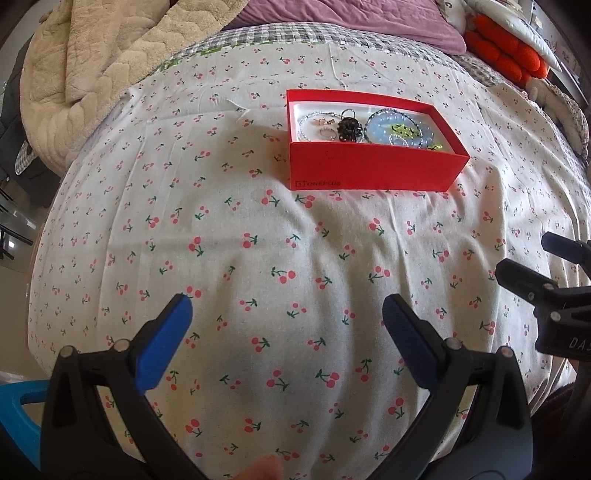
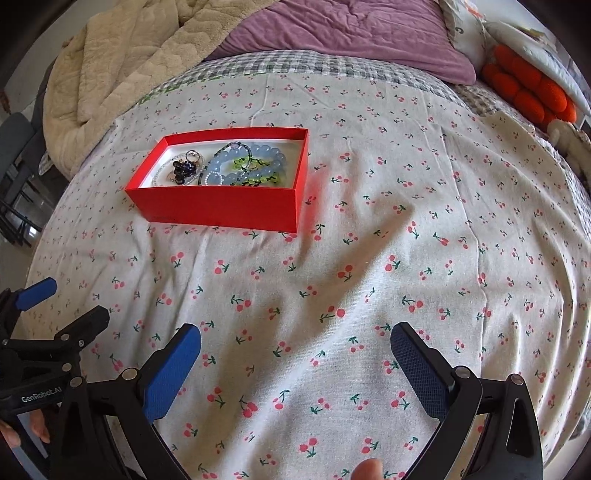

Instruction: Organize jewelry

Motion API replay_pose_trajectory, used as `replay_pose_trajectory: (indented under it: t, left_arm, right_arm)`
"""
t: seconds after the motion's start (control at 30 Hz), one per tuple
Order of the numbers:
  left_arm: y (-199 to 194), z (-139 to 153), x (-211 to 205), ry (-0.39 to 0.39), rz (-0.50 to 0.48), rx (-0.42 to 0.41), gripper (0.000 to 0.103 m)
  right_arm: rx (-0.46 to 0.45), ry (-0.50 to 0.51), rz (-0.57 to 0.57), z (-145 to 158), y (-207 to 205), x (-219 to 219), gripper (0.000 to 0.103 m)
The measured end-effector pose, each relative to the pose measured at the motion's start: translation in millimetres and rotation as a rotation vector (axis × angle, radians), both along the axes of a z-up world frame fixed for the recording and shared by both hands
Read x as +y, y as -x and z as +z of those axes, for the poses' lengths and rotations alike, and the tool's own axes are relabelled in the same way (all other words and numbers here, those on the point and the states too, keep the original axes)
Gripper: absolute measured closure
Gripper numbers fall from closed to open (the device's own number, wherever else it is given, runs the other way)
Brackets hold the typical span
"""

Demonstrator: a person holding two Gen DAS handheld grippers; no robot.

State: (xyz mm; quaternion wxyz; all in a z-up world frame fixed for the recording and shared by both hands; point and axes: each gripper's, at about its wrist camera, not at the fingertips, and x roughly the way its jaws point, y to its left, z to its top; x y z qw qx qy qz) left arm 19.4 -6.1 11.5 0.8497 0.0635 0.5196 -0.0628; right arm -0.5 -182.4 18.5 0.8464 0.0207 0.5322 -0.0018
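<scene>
Bed fills most of view, white sheet w/ small red cherry print [image 2: 369,258], wrinkly. Grey checked cover [image 2: 295,66] further back. Cream fleece blanket [image 2: 122,62] bunched back left, purple quilt [image 2: 351,33] behind. Orange plush thing [image 2: 528,88] back right. Bit of floor + dark chair legs [image 2: 18,218] far left. Daylight, soft shadows.
</scene>
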Motion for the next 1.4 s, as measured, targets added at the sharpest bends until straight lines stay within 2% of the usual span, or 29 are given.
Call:
replay_pose_trajectory:
  t: [1.4]
  left_arm:
    - [-0.5,4.0,1.0,-0.009,0.007,-0.017,0.001]
  right_arm:
    - [0.017,-0.011,0.005,-1.3,-1.4,7.0,0.000]
